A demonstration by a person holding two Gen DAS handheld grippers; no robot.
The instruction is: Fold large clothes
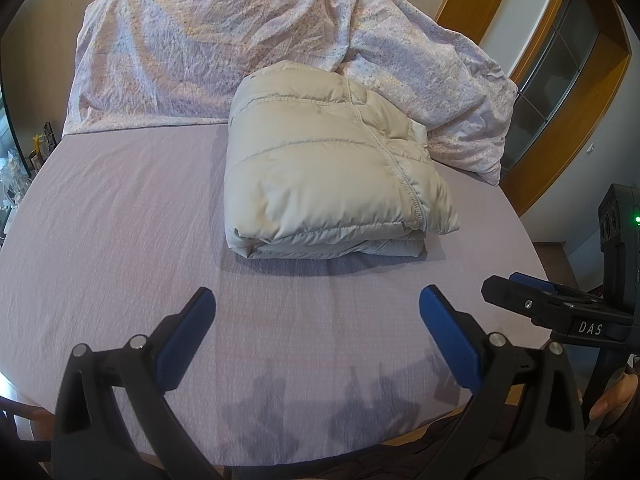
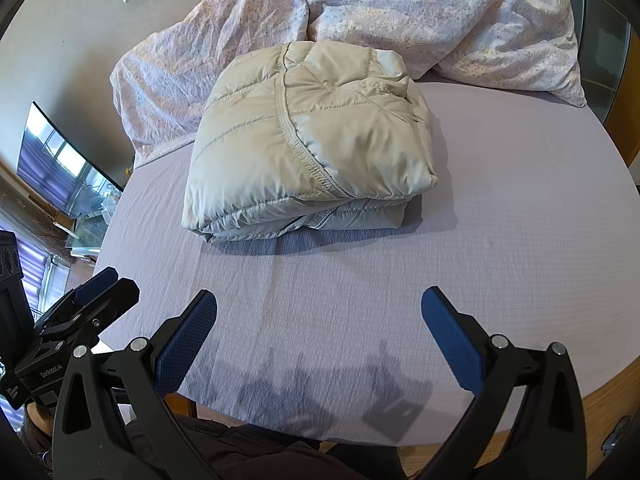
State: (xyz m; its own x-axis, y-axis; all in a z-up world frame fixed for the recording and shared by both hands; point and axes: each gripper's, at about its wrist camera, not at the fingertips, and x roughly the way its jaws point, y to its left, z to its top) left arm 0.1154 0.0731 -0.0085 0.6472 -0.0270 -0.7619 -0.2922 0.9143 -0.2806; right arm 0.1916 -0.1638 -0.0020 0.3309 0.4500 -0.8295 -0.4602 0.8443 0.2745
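Obs: the padded jacket [image 1: 328, 168] is lying folded into a compact bundle on the bed [image 1: 120, 220], well ahead of both sets of jaws, just in front of the crumpled duvet [image 1: 192, 52]. The left gripper [image 1: 316, 332] and right gripper [image 2: 318, 332] are hovering over the near edge, jaws spread and empty. Judgement: folding looks complete; both are standing clear so the bundle is not being disturbed.

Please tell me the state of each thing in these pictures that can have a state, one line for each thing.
puffer jacket: folded into a compact bundle, lying on the bed sheet, touched by neither gripper.
left gripper: open, empty, apart from the jacket.
right gripper: open, empty, apart from the jacket.
duvet: crumpled, bunched at the far end of the bed.
bed sheet: spread flat, slightly wrinkled.
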